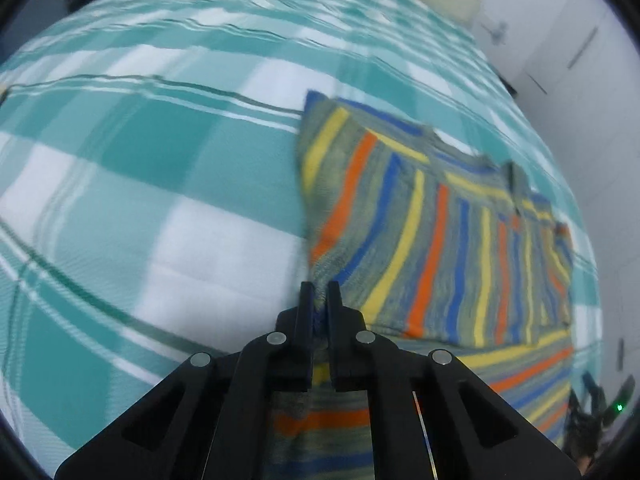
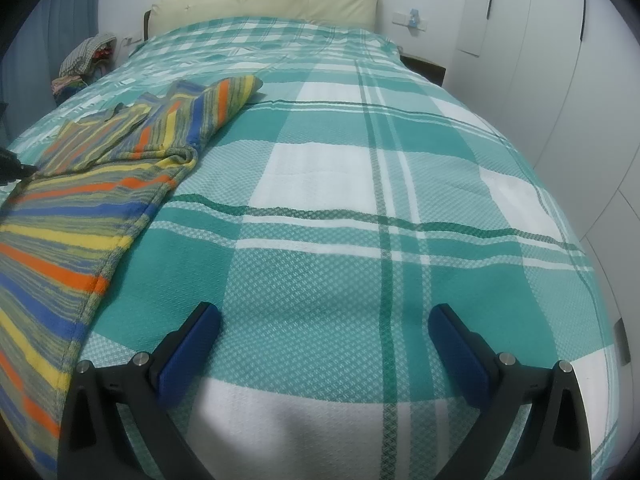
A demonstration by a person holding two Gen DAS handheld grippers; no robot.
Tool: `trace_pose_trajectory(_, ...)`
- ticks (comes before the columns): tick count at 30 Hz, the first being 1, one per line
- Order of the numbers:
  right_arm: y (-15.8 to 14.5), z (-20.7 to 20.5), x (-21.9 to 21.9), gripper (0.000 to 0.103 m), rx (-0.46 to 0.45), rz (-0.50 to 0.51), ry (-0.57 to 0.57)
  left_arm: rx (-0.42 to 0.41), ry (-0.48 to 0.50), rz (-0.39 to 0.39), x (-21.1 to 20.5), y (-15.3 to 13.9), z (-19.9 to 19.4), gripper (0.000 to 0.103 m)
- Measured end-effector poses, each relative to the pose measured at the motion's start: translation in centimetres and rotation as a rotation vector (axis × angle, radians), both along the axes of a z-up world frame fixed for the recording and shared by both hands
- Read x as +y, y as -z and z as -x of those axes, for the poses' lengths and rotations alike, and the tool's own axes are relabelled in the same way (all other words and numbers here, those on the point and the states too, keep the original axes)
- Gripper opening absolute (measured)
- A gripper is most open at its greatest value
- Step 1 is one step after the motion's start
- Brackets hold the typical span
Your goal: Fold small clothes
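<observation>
A striped sweater (image 1: 436,240) in grey, orange, yellow and blue lies on a teal and white checked bedspread (image 1: 152,184). My left gripper (image 1: 320,292) is shut on a fold of the sweater's edge, with knit cloth pinched between its fingers and hanging below them. In the right wrist view the sweater (image 2: 76,216) lies at the left, one sleeve folded across the body and the other stretching toward the headboard. My right gripper (image 2: 324,320) is open wide and empty, low over the bare bedspread (image 2: 360,264) to the right of the sweater.
A cream headboard (image 2: 264,0) stands at the far end of the bed. A pile of clothes (image 2: 86,60) sits beside the bed at the far left. White wardrobe doors (image 2: 560,80) run along the right side. The other gripper's dark tip (image 2: 10,166) shows at the left edge.
</observation>
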State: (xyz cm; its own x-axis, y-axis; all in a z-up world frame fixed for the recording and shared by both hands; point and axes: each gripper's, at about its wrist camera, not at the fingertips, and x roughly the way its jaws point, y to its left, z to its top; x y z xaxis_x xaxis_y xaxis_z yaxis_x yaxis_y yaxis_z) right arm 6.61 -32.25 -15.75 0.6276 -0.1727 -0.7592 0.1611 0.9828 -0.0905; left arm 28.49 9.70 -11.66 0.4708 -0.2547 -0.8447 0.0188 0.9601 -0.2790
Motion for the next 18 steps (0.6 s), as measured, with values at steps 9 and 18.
trace_pose_trajectory(9,0.0,0.0,-0.1,0.102,0.004,-0.006,-0.001,-0.002,0.042,-0.084,-1.1,-0.6,0.6,0.041)
trace_pose_trajectory(18,0.0,0.0,-0.1,0.102,0.006,-0.005,0.000,-0.143,0.116,-0.189,-1.6,-3.8,8.0,0.080)
